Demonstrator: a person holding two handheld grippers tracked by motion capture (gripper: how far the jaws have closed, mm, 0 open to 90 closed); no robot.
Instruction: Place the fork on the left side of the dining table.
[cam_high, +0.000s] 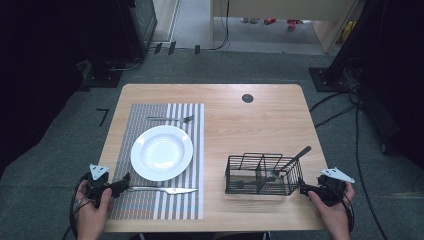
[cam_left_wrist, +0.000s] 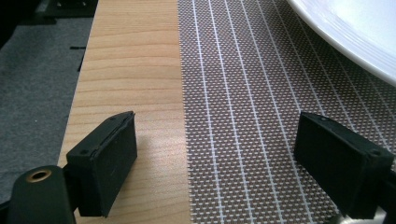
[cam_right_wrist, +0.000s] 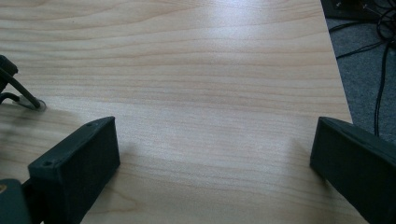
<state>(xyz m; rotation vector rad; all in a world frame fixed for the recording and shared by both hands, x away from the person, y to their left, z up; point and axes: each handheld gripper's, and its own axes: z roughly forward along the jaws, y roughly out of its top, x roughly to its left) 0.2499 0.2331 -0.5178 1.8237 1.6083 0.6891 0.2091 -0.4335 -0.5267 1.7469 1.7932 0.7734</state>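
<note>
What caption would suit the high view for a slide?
A plate on a striped placemat, cutlery around it, a wire basket beside.

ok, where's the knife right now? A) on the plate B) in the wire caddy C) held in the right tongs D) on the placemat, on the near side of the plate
D: in the high view the knife lies flat on the striped placemat, on the person's side of the white plate, outside the wire caddy; the right tongs are open with nothing between them.
</note>
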